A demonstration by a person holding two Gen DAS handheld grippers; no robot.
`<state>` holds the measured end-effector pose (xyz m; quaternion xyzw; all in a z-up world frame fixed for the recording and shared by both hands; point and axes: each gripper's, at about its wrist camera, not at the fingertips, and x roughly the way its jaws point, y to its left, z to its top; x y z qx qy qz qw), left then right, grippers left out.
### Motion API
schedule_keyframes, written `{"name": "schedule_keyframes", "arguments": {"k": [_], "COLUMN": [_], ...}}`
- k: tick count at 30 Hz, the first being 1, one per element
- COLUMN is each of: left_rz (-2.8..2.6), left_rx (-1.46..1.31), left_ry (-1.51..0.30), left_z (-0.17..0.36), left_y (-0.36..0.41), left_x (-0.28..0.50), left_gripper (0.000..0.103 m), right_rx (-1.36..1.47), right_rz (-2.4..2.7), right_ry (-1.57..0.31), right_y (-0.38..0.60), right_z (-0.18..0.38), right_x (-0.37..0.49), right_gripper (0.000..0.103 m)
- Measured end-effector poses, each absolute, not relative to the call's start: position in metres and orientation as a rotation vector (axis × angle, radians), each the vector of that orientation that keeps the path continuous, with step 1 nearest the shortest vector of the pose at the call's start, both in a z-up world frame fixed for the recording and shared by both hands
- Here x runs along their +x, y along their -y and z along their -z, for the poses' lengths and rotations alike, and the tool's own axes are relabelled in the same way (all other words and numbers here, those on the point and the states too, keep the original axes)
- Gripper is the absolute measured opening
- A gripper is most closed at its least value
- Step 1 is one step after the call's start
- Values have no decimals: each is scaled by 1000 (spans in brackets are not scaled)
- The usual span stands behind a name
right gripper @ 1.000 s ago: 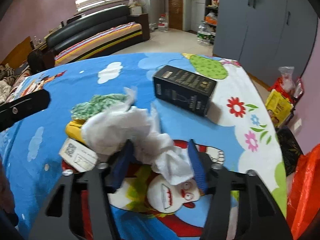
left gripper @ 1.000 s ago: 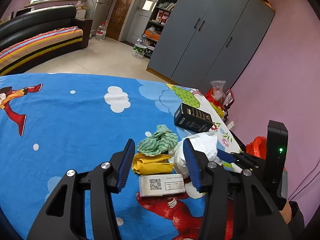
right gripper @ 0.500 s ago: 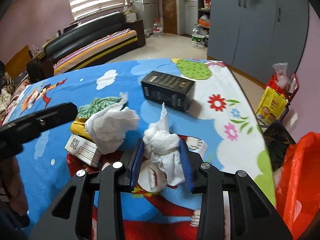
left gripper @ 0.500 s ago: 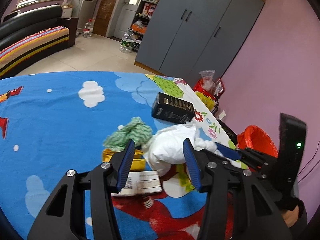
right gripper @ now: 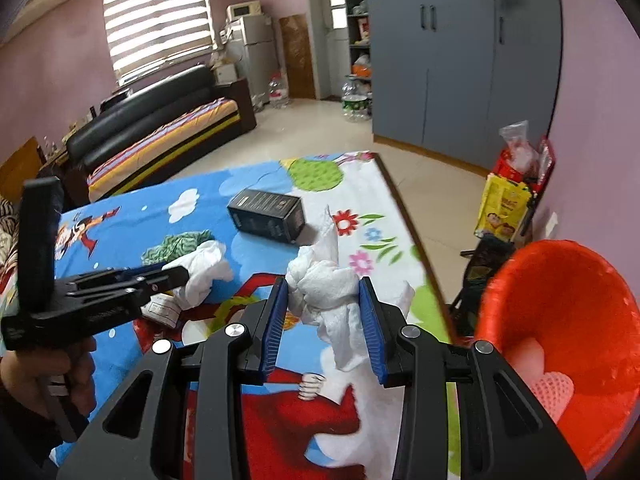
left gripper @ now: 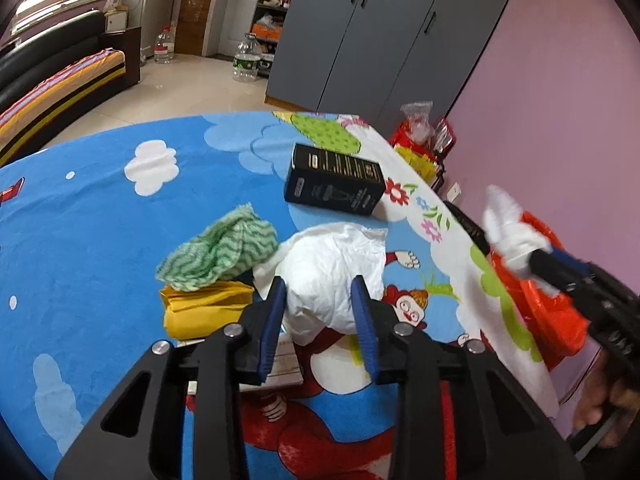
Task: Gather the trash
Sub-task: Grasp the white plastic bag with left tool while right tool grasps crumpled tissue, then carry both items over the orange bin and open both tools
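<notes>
My left gripper (left gripper: 320, 300) is shut on a big crumpled white tissue (left gripper: 336, 268) that rests on the cartoon tablecloth (left gripper: 100, 232). My right gripper (right gripper: 323, 300) is shut on a smaller white tissue wad (right gripper: 328, 284) and holds it in the air near the table's right edge, beside the orange bin (right gripper: 560, 340). The right gripper with its wad (left gripper: 512, 236) shows in the left wrist view over the bin (left gripper: 536, 312). A green wavy cloth (left gripper: 220, 252), a yellow packet (left gripper: 204, 308), a white labelled box (left gripper: 284, 364) and a black box (left gripper: 334, 184) lie on the table.
The orange bin holds some pale trash (right gripper: 552, 392). Red and yellow snack bags (right gripper: 516, 188) stand on a rack by the pink wall. Grey wardrobes (right gripper: 460, 52) and a black sofa (right gripper: 152, 120) are farther back. The table edge (right gripper: 404, 216) runs along the right.
My right gripper has lifted its tissue wad off the table and carried it right, next to the orange bin. My left gripper has moved forward and closed on the big white tissue.
</notes>
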<state>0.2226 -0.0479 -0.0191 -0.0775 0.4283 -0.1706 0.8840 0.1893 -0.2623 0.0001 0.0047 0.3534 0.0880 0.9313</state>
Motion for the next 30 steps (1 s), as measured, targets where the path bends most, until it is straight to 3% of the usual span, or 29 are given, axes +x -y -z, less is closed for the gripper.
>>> {"name": "schedule_keyframes", "arguments": {"k": [3, 6, 8, 18, 30], "left_rz": [349, 349, 351, 421, 619], "left_rx": [-148, -125, -127, -136, -81], "left_ry": [-911, -926, -918, -808, -728], "left_z": [23, 24, 22, -22, -70], "left_y": [52, 56, 57, 80, 172], "left_x": [224, 224, 224, 212, 209], "left_gripper": [33, 17, 15, 15, 15], "right_rx": [20, 30, 34, 41, 62], "right_rz": [-166, -144, -128, -12, 165], "right_ry": [-717, -710, -706, -669, -623], "right_y": [272, 283, 289, 331, 397], "right_z": [-3, -4, -5, -19, -36], "right_x": [182, 176, 173, 154, 139], "right_gripper": [36, 36, 36, 36, 36]}}
